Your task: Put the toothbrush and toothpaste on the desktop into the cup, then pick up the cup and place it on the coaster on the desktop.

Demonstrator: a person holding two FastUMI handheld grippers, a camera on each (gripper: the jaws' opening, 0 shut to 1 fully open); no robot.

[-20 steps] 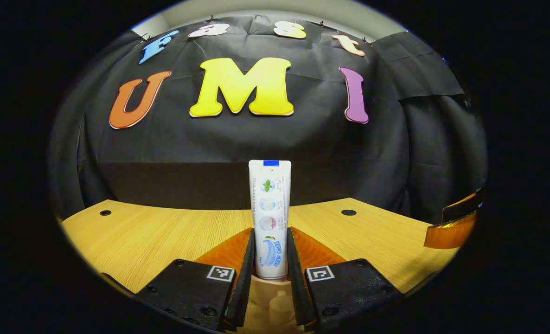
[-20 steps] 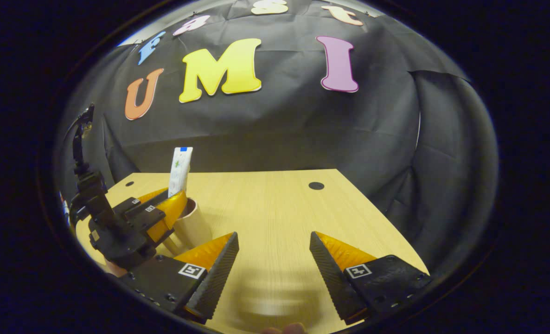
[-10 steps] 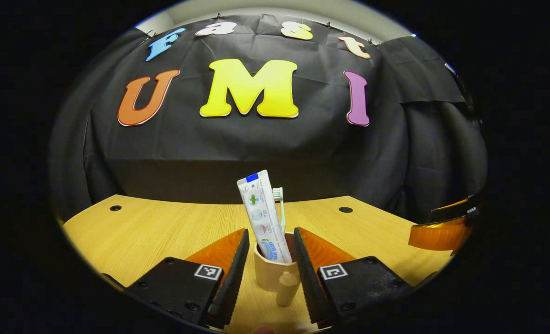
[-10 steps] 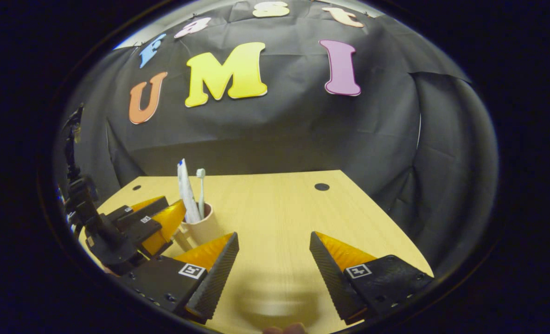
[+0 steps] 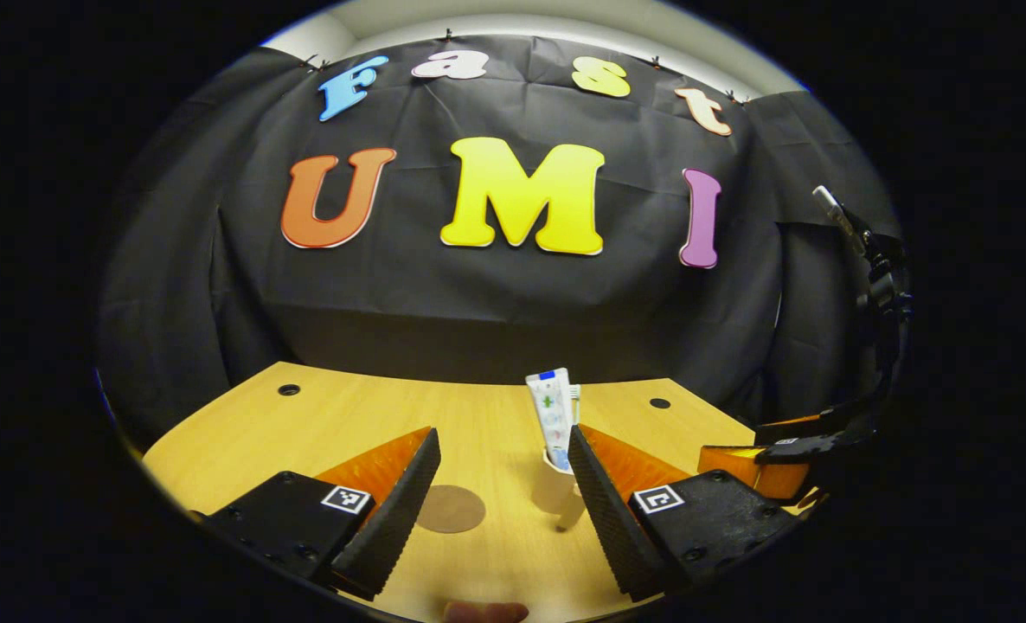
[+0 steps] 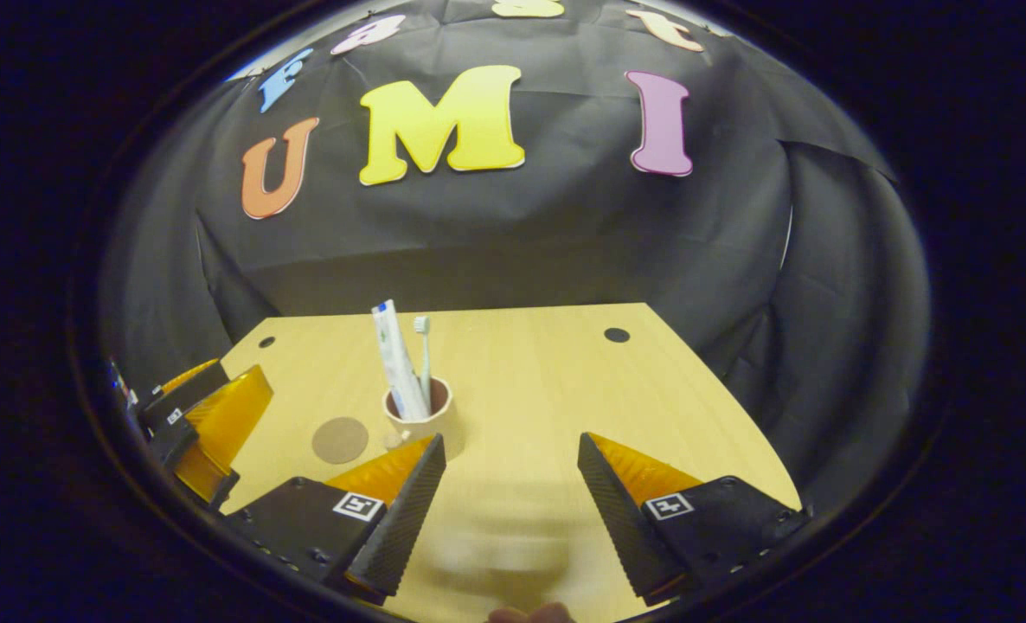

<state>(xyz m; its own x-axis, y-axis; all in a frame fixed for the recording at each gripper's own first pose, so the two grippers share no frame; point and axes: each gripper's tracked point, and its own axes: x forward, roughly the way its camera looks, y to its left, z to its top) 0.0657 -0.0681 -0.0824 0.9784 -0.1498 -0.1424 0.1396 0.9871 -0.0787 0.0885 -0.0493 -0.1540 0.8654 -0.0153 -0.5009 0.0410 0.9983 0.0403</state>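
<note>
Left claw [image 5: 500, 472] has backed off the cup [image 5: 554, 486], released; cup seemingly just beside its right finger.

The worktop [image 6: 530, 389] looks like pale wood-grain laminate, smooth with a soft sheen, and the booth wall [image 6: 513, 225] behind it is matt black cloth, creased. The cup [image 6: 431, 420] seems matt beige plastic, the toothpaste [image 6: 396, 363] a glossy white plastic tube, the coaster [image 6: 340, 439] a dull brown disc. Each claw [image 5: 500, 493] [image 6: 511, 497] has ribbed matt black pads, translucent glossy orange backing and matt black plastic bodies
</note>
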